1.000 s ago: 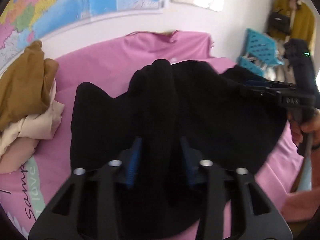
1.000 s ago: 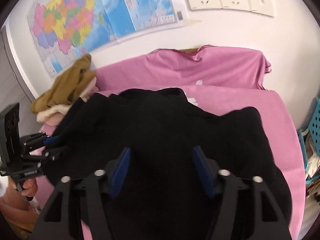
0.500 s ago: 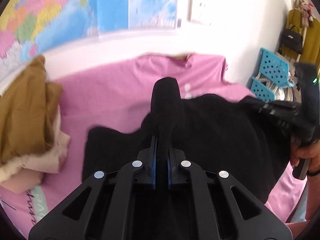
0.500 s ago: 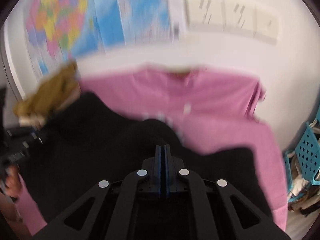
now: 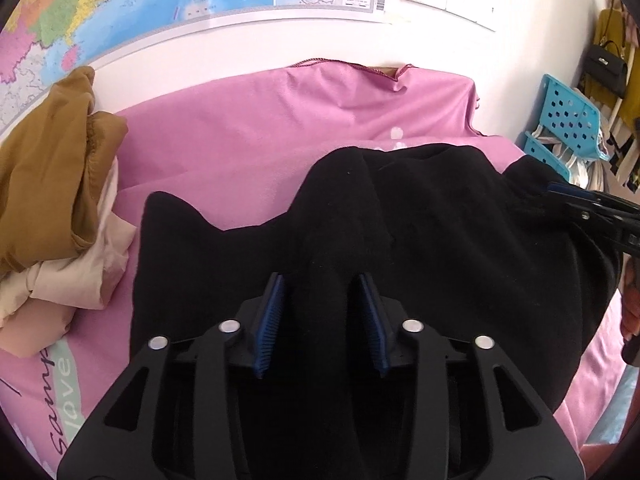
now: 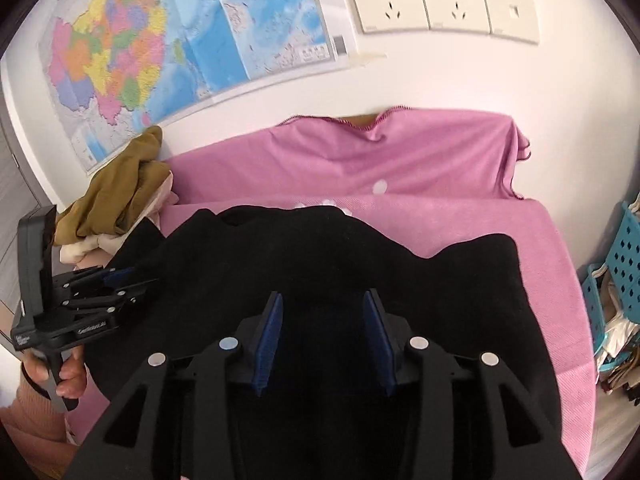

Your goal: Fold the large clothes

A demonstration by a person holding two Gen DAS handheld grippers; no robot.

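- Left wrist view: your left gripper (image 5: 323, 312) is opening, pads apart, a ridge of the black garment (image 5: 420, 240) standing between them on the pink sheet (image 5: 240, 148).
- Right wrist view: your right gripper (image 6: 326, 336) is opening too; black cloth lies between and beyond its pads, unpinched.

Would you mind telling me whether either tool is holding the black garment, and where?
Neither: left tool and right tool are opening, a ridge of black garment loose between the pads.
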